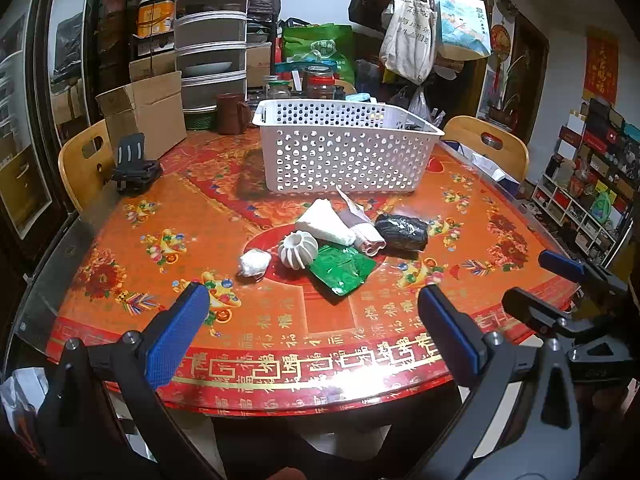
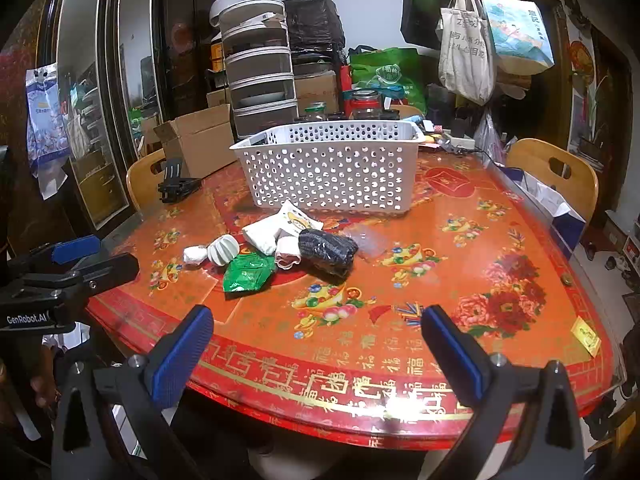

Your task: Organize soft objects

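A cluster of soft items lies mid-table: a small white wad (image 1: 254, 263) (image 2: 195, 255), a white ribbed ball (image 1: 298, 249) (image 2: 222, 251), a green packet (image 1: 342, 268) (image 2: 248, 272), a white pouch (image 1: 325, 223) (image 2: 264, 234), a pink-and-white roll (image 1: 366, 230) (image 2: 289, 254) and a black wrapped bundle (image 1: 401, 232) (image 2: 328, 252). A white perforated basket (image 1: 344, 148) (image 2: 332, 164) stands behind them. My left gripper (image 1: 312, 320) is open and empty, near the front edge. My right gripper (image 2: 316, 344) is open and empty; it also shows in the left wrist view (image 1: 560, 280).
The round table (image 1: 280, 368) (image 2: 480, 280) has a red patterned cover under glass. A cardboard box (image 1: 144, 116), a black clip stand (image 1: 134, 168), jars and stacked containers (image 1: 212, 36) crowd the back. Wooden chairs (image 1: 486, 144) (image 1: 84, 160) flank the table.
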Action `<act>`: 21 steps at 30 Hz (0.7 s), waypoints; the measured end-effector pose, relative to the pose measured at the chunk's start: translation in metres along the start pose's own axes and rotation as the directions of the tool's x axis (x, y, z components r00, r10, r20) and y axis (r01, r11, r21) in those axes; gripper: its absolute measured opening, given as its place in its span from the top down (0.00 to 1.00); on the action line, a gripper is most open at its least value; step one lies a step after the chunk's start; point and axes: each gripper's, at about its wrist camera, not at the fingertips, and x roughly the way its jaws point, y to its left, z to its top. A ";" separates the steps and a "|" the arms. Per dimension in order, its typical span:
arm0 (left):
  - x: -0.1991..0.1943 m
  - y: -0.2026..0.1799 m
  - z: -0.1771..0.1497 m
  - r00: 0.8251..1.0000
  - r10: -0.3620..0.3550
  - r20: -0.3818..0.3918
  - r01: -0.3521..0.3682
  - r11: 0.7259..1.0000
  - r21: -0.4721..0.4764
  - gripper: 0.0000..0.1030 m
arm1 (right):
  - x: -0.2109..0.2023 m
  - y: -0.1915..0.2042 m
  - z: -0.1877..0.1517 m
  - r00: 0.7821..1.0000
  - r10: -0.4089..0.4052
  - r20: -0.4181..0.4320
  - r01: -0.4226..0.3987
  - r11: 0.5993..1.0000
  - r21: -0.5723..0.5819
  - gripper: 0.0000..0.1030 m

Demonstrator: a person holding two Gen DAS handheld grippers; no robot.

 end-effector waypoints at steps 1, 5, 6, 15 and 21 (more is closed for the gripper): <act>0.000 0.000 0.001 1.000 0.000 0.000 0.000 1.000 0.001 0.00 | 0.000 0.000 0.000 1.000 -0.001 -0.002 0.001 1.000 0.000 0.00; -0.001 0.000 0.002 1.000 -0.002 0.001 0.002 1.000 0.001 0.00 | 0.002 -0.001 0.000 1.000 0.002 -0.017 -0.002 1.000 0.009 0.00; -0.001 0.000 0.002 1.000 -0.003 0.001 0.003 1.000 0.001 0.00 | 0.002 -0.001 0.000 1.000 0.004 -0.016 -0.004 1.000 0.009 0.00; -0.002 0.000 0.002 1.000 -0.008 0.005 0.008 1.000 0.001 0.00 | 0.001 -0.002 0.000 1.000 0.003 -0.010 -0.003 1.000 0.008 0.00; -0.003 0.000 0.002 1.000 -0.011 0.007 0.011 1.000 0.000 0.00 | 0.001 -0.002 0.000 1.000 0.002 -0.010 -0.002 1.000 0.008 0.00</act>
